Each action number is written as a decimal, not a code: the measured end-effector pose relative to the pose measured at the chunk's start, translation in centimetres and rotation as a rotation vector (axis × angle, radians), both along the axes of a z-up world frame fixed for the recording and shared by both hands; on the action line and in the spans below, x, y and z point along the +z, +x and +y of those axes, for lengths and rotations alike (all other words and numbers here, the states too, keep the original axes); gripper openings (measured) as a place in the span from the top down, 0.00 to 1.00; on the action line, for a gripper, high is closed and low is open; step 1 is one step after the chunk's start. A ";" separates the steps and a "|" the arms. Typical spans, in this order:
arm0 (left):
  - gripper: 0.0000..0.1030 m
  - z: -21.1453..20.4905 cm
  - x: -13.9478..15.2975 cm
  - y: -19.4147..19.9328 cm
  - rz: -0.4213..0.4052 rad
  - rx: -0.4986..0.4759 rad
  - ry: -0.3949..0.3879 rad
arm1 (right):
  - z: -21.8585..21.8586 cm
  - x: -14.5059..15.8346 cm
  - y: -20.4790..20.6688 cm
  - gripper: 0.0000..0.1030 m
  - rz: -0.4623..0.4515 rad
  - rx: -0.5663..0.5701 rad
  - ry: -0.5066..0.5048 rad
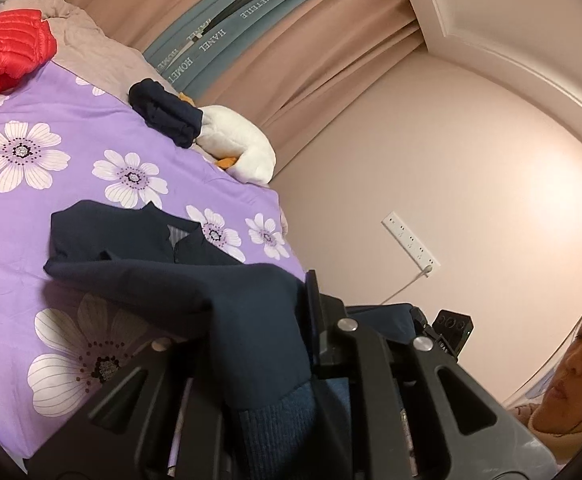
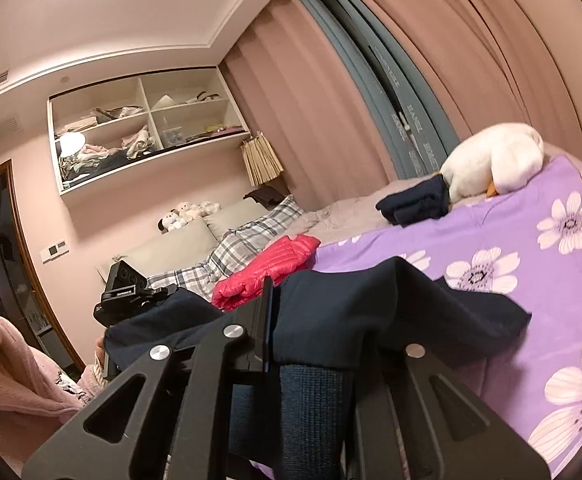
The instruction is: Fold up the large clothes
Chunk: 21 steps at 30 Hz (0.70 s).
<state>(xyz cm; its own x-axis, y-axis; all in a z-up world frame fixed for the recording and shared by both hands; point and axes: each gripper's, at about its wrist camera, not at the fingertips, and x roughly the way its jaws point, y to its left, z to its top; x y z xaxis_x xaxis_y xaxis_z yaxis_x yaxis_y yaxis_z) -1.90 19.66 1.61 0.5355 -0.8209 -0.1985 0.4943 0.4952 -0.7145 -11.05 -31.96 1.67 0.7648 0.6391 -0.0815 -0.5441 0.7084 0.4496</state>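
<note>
A large dark navy garment [image 1: 159,256] with a collar lies partly on the purple flowered bedspread [image 1: 51,196]. Its ribbed hem end is lifted off the bed. My left gripper [image 1: 267,344] is shut on that hem, with cloth draped over the fingers. My right gripper [image 2: 311,332] is shut on the same navy garment [image 2: 411,304] at its ribbed hem. In the right wrist view the other gripper [image 2: 127,292] shows to the left, with the garment stretched between the two.
A folded dark garment [image 1: 167,112] lies near a white plush duck [image 1: 239,144] at the bed's far edge. A red puffer jacket [image 1: 7,48] lies by the plaid pillows [image 2: 243,244]. Curtains, a wall socket [image 1: 411,244] and the person's face [image 1: 579,356] are close by.
</note>
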 end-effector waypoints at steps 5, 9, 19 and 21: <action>0.88 0.1 -1.3 1.8 0.050 0.014 -0.018 | -0.5 -1.2 2.3 0.89 0.047 -0.017 0.023; 0.86 0.1 -2.7 4.3 0.117 0.027 -0.024 | -1.3 -2.9 5.1 0.89 0.132 -0.058 0.060; 0.83 1.0 -5.4 11.8 0.234 0.103 -0.076 | -4.4 -6.4 13.6 0.89 0.284 -0.181 0.195; 0.83 0.8 -5.8 13.1 0.240 0.116 -0.071 | -4.6 -7.0 14.9 0.89 0.309 -0.197 0.195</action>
<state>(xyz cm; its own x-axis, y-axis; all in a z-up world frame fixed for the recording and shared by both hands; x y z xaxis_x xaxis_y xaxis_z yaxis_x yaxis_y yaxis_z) 11.18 20.48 -4.18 0.5712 -0.7732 -0.2754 0.2498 0.4834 -0.8390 3.87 -36.58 -5.36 0.8328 0.5088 -0.2183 -0.2249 0.6711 0.7064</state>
